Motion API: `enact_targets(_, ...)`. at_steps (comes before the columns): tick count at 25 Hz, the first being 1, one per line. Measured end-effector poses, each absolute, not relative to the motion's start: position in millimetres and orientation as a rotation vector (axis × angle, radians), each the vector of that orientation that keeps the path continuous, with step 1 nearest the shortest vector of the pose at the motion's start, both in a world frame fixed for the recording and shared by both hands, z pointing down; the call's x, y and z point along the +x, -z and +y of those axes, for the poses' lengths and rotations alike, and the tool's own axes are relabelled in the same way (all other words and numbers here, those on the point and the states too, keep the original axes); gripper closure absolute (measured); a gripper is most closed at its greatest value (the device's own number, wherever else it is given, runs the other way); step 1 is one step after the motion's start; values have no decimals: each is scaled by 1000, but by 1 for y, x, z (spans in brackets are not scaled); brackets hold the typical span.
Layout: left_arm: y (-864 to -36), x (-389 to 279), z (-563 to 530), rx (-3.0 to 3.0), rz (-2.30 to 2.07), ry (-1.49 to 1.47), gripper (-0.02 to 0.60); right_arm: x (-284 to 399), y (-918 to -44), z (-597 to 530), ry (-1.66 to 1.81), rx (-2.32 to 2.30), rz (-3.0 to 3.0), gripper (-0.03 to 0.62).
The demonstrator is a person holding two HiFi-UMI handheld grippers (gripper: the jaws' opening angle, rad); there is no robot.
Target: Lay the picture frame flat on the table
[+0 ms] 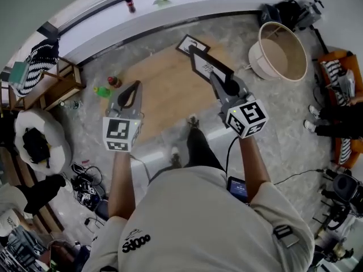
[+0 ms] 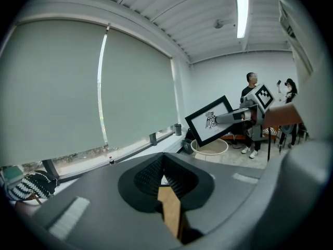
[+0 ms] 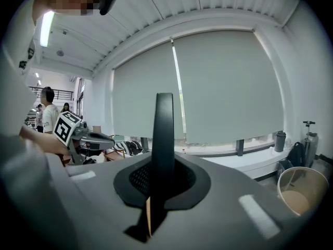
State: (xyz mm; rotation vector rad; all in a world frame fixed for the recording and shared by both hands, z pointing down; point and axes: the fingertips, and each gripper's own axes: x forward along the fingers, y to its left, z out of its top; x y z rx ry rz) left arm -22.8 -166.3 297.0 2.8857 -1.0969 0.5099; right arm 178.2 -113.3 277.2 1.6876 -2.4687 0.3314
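Right tool (image 1: pixel 218 80) clamps the picture frame (image 1: pixel 207 66), tilted on edge just above the worktop (image 1: pixel 161 92) at centre frame; left tool (image 1: pixel 135 87) closed, empty.

The picture frame (image 1: pixel 207 67) has a black matt moulding around a white paper print. The tabletop (image 1: pixel 164 95) is smooth pale wood with a dull sheen. The left tool (image 1: pixel 135 86) and right tool (image 1: pixel 214 76) are grey matt plastic with ribbed black pads (image 2: pixel 148 176). The floor (image 1: pixel 272 129) is glossy, veined stone tile.
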Motion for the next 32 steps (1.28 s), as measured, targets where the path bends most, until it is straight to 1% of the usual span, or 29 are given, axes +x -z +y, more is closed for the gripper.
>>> enact_targets(6,-337,-7,-224,2786,-1161,-592,572,202,-334,-184,-412,1577,-2446,580)
enact_targets(12,-378,7,-259,2742,-1160,-612,572,213,-402,-234,-476,1424,-2401,580)
enact_targets(22,-460,-4,-314,2565,-1252,-689,572,189,-496,-308,-530,1173,-2413,580)
enact_targets(32,-545,3,-330,2391,-1320,-683,572,175,-601,-345,-572,1041,-2368,580)
